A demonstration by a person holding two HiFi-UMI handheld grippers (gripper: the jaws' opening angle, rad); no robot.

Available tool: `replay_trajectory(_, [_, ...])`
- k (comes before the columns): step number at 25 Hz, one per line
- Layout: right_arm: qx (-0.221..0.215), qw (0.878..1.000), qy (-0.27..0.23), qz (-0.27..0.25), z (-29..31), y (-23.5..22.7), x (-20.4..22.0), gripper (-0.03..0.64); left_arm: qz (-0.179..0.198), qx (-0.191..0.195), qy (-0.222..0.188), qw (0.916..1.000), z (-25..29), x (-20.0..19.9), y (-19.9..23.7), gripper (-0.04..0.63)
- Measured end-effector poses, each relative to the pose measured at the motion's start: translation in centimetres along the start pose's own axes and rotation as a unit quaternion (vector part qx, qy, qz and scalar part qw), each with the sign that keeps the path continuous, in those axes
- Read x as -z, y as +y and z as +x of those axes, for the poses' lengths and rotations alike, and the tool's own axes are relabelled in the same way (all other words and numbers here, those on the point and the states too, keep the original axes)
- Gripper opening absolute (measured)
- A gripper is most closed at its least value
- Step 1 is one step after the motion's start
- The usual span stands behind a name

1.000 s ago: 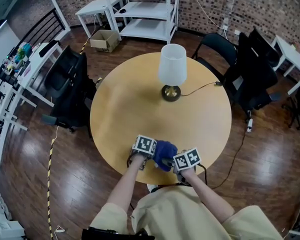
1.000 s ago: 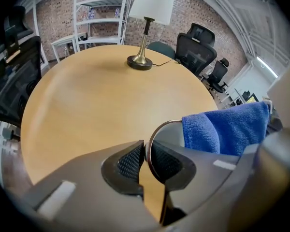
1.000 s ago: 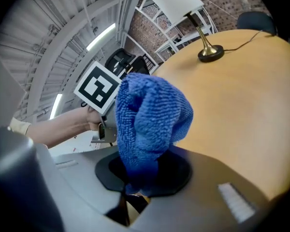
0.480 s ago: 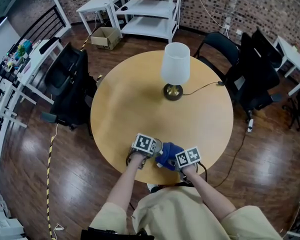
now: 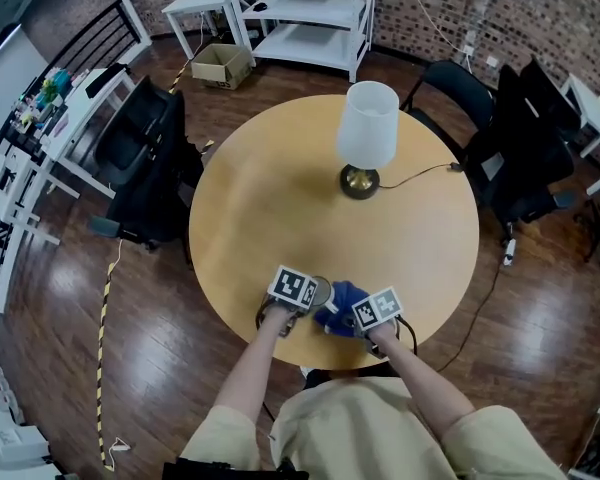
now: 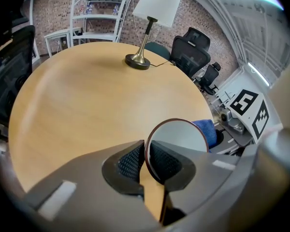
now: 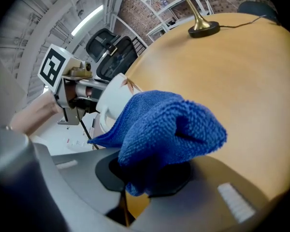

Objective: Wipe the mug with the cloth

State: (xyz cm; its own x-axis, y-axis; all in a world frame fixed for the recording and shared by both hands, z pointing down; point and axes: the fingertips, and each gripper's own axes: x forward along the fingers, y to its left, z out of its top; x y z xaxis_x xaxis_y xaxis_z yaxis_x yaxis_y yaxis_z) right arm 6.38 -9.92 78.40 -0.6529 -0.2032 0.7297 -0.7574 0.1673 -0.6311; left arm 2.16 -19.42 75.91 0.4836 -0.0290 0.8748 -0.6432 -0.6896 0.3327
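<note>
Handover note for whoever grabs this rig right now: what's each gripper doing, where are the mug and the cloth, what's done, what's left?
Left gripper: shut on the rim of the mug, one jaw inside and one outside.
Right gripper: shut on the blue cloth.
Where: both are near the edge of the round table closest to the person. The cloth appears to lie against the mug's outer side. The lamp stands well away on the far side.
Done: mug and cloth gripped and brought together.
Left: wipe around the mug. How much has been wiped cannot be told.
</note>
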Motion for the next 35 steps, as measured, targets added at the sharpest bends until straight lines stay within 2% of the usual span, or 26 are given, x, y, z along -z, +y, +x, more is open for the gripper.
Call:
replay_trajectory(8, [0.000, 0.999, 0.012, -0.042, 0.1, 0.1, -0.2, 0.060, 0.001, 0.000, 0.001, 1.0000, -0.1, 0.2, 0.3, 0.028])
replay_trajectory(12, [-0.004, 0.999, 0.001, -0.045, -2.6, -0.2, 0.5, 0.060, -0.013, -0.009, -0.004, 0.9999, -0.1, 0.6, 0.1, 0.028])
replay_trajectory(17, [-0.035, 0.997, -0.071, -0.007, -8.1, -0.2, 1.0, 0.060, 0.006, -0.036, -0.003, 0.9993, -0.2, 0.5, -0.5, 0.029])
replay_trajectory(20, [-0.070, 0.988, -0.134, 0.027, -11.2, 0.9, 0.4, 0.060, 0.019, -0.050, -0.004, 0.9986, -0.2, 0.6, -1.0, 0.035])
replay_trajectory(23, [-0.083, 0.979, -0.184, 0.039, -13.8, 2.0, -0.4, 0.060, 0.018, -0.058, -0.005, 0.9981, 0.1, 0.5, -1.5, 0.043])
replay_trajectory(27, [-0.067, 0.976, -0.209, 0.016, -15.5, 2.5, -1.0, 0.060, 0.018, -0.077, -0.025, 0.9965, -0.1, -0.2, -1.2, 0.048])
replay_trajectory(30, [-0.052, 0.973, -0.224, 0.007, -16.2, 2.4, -1.5, 0.060, 0.007, -0.077, -0.046, 0.9959, -0.7, 0.0, -1.2, 0.057])
replay_trajectory(35, [-0.103, 0.956, -0.275, 0.019, -18.2, 4.7, -4.5, 0.060, -0.018, -0.054, -0.130, 0.9898, -3.4, -1.1, -1.9, 0.132])
